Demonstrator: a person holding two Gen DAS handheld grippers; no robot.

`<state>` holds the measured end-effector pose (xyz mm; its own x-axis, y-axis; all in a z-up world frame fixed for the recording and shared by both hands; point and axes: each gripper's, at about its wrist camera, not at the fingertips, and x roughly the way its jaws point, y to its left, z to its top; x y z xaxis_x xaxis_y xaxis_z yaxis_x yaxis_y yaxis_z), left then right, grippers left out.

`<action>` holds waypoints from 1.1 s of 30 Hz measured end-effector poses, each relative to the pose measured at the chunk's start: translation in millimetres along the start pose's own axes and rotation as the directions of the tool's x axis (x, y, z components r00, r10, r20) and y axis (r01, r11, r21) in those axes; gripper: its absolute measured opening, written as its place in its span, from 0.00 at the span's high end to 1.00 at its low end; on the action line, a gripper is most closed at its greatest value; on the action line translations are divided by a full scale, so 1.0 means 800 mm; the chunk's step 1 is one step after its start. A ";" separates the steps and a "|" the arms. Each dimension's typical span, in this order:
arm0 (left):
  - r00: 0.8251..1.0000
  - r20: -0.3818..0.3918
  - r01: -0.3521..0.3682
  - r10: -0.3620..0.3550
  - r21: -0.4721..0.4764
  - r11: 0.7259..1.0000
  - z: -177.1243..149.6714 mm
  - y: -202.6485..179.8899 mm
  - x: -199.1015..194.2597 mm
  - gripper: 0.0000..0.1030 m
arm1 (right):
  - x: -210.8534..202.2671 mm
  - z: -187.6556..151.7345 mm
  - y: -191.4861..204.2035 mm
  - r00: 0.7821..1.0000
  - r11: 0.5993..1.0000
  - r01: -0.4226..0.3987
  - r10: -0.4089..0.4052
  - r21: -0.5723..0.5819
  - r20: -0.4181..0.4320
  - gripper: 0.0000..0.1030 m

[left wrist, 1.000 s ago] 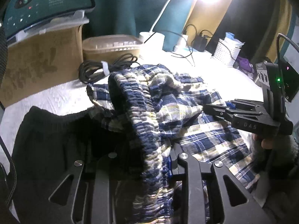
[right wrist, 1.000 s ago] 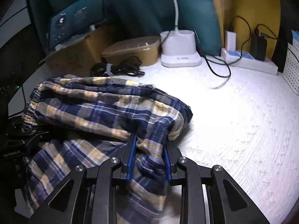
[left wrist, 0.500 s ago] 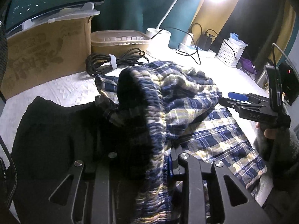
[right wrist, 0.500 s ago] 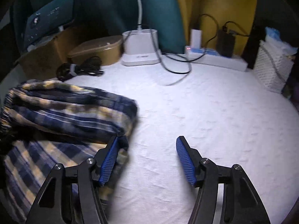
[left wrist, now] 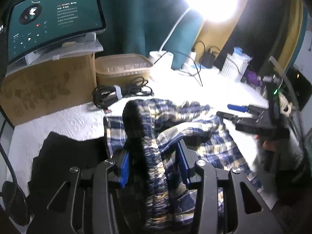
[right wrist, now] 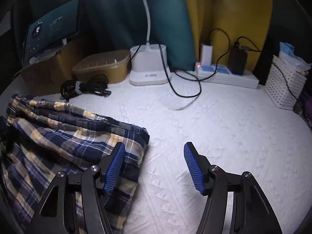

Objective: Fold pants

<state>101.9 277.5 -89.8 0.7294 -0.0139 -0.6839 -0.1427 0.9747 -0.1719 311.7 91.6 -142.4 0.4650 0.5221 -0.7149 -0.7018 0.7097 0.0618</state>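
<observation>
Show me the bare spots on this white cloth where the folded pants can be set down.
The widest bare stretch of white cloth lies right of the plaid pants, ahead of the open right claw, bordered by the power strip and white basket. The left side is crowded: coiled cable, black garment.

Around my white lamp base (right wrist: 149, 66): brown lidded container (right wrist: 101, 69) and coiled black cable (right wrist: 83, 87) leftward, power strip (right wrist: 226, 76) and white basket (right wrist: 285, 86) rightward.
</observation>
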 end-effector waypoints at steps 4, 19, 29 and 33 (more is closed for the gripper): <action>1.000 0.004 0.010 -0.010 0.003 1.000 0.009 0.001 0.006 0.60 | 0.014 0.000 0.001 1.000 1.000 -0.007 0.007 0.005 -0.016 0.38; 0.993 -0.101 -0.060 0.056 -0.039 0.997 -0.027 0.024 0.015 0.52 | 0.024 0.000 0.000 1.000 1.000 -0.010 0.010 0.008 -0.029 0.38; 0.998 0.042 -0.047 0.048 -0.019 0.999 -0.006 0.010 -0.024 0.49 | -0.010 0.005 0.002 1.000 1.000 0.004 -0.005 0.015 0.021 0.38; 0.994 0.043 -0.097 0.096 0.018 0.995 0.009 0.008 -0.003 0.49 | -0.014 0.005 0.004 1.000 1.000 0.000 -0.001 0.011 0.027 0.38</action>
<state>104.2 285.3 -84.1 0.7406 0.0894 -0.6660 -0.2009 0.9752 -0.0924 306.5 90.2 -131.1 0.4800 0.5345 -0.6957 -0.6956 0.7151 0.0695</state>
